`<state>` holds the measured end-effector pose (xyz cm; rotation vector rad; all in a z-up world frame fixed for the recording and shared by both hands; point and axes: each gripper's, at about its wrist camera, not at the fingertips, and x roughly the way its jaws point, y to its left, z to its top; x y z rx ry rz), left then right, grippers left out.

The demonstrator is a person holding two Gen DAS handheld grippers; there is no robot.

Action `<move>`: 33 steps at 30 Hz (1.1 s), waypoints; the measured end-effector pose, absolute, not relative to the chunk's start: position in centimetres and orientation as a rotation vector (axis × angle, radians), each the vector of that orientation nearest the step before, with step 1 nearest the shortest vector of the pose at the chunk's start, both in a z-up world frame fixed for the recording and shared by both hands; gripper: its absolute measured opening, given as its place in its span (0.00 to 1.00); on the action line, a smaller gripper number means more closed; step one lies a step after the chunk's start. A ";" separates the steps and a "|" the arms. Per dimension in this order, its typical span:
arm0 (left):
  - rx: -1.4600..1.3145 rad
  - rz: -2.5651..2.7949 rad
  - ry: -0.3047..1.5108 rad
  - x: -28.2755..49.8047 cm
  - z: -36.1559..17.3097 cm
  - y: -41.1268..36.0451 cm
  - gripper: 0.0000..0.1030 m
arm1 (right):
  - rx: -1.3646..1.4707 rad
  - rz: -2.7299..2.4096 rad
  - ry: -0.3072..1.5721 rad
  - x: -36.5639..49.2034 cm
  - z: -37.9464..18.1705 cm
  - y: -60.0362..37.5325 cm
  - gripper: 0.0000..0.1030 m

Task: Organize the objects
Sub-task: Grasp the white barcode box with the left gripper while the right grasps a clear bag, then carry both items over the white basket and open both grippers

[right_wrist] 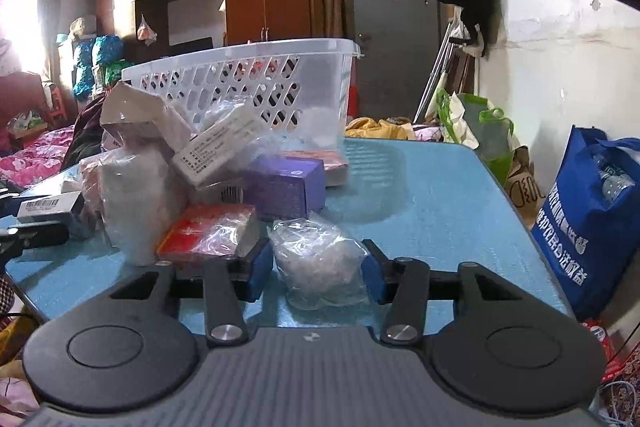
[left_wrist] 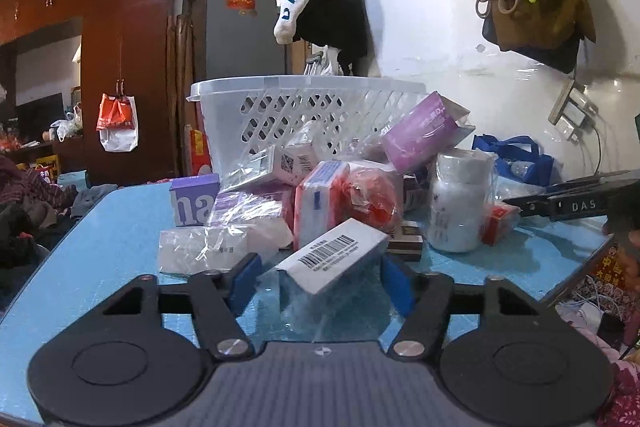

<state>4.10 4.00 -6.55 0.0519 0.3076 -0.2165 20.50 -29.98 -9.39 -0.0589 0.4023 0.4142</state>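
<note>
Two grippers on a cluttered blue table (right_wrist: 440,195), white basket (left_wrist: 304,107) at the far side behind the pile

Left gripper (left_wrist: 320,277): jaws half spread around a white barcode box (left_wrist: 332,253) in a clear bag. The right blue pad looks to be at the box end; the left pad stands off with a gap, so this is not a firm pinch as far as I can tell. The box lies tilted, its long axis running lower left to upper right across the jaw line, so the pads would meet its ends, not its flat sides. The basket is straight ahead past the pile, rim higher than the box

Right gripper (right_wrist: 316,265): jaws drawn in on a crumpled clear plastic bag (right_wrist: 318,259) with something pale inside, both blue pads pressing its sides, bag resting on the table. The basket lies ahead and to the left in this view, with a red packet (right_wrist: 208,231) and purple box (right_wrist: 288,187) in between

Judgement: right hand is the one ready to lift and carry; its path needs to clear the pile and then the rim. Left needs to close further first. Soft bag may sag or slip in the pinch
</note>
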 end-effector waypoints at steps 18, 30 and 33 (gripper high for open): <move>0.008 -0.192 0.232 3.1 -5.2 4.9 0.52 | -0.009 0.449 0.351 19.8 -8.0 -30.7 0.49; -0.122 -0.190 0.167 6.5 0.6 6.4 0.52 | -0.010 0.519 0.215 21.7 -1.6 -28.5 0.49; -0.130 -0.185 0.166 9.8 4.0 6.2 0.52 | -0.046 0.528 0.177 24.1 1.2 -26.3 0.49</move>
